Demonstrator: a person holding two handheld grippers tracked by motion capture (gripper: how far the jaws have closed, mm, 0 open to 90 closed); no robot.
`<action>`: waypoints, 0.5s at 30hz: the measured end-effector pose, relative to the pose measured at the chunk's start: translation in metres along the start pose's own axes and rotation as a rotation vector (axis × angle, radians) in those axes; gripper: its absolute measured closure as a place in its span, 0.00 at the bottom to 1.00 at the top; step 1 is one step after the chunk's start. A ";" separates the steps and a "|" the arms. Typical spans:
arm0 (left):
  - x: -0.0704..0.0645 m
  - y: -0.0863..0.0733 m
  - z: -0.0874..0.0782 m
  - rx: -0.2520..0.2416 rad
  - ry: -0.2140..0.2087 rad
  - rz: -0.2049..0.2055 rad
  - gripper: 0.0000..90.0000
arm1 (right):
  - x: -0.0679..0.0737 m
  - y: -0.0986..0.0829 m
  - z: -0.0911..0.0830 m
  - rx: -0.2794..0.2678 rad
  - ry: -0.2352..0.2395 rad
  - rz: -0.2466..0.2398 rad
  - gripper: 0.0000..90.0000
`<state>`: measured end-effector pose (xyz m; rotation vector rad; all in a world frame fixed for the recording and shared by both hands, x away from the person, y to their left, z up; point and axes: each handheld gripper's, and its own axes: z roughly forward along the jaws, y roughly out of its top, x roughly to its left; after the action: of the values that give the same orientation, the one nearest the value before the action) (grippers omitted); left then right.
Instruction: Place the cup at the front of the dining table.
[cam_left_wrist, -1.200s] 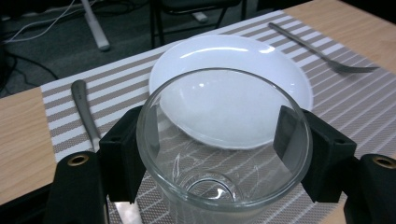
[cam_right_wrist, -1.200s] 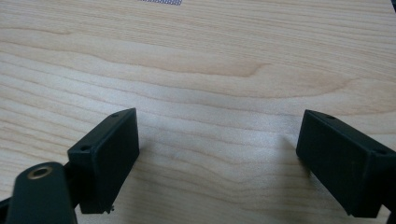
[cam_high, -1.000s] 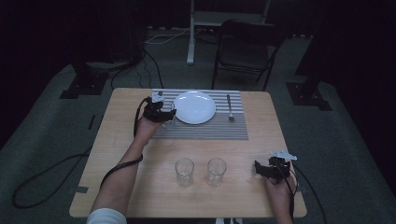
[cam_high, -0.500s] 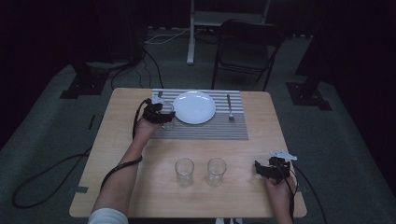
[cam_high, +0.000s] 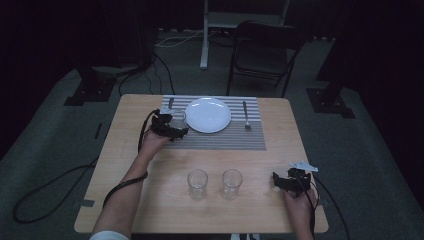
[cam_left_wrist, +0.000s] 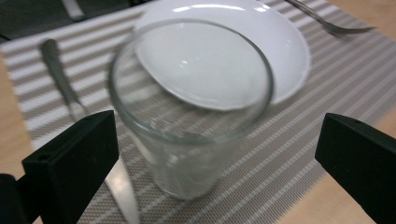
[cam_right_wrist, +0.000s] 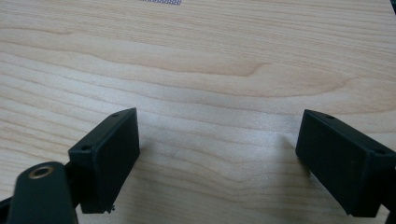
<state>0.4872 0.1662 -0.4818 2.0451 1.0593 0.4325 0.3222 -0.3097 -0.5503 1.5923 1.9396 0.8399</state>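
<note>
- High view: my left gripper (cam_high: 175, 125) sits at the placemat (cam_high: 220, 140) beside the plate (cam_high: 208, 114), unmoved; its glass is hard to make out.
- Left gripper view: jaws wide around the upright glass (cam_left_wrist: 189, 121), not touching; knife (cam_left_wrist: 84, 116) partly hidden.
- Right gripper view: my right gripper (cam_right_wrist: 219, 158) stands wide over bare table (cam_right_wrist: 210, 60).

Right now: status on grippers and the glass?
Left gripper open around glass on placemat, not clamped. Right gripper open, idle over table. Knife beside glass.

A clear, empty drinking glass (cam_left_wrist: 191, 121) stood upright on the striped placemat (cam_left_wrist: 289, 140), just beside the white plate (cam_left_wrist: 243, 51), with the knife (cam_left_wrist: 70, 98) at its other side.
</note>
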 end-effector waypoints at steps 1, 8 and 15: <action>0.000 -0.002 -0.001 0.006 -0.003 0.018 0.00 | 0.000 0.000 0.000 0.000 0.000 0.000 0.15; 0.000 -0.017 -0.005 -0.003 -0.020 0.018 0.00 | 0.000 0.000 0.000 0.000 0.000 0.000 0.15; -0.006 -0.032 -0.012 0.010 -0.013 0.034 0.00 | 0.000 0.000 0.000 0.000 0.000 0.000 0.15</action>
<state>0.4589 0.1783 -0.4979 2.0748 1.0228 0.4310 0.3222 -0.3097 -0.5502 1.5925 1.9395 0.8398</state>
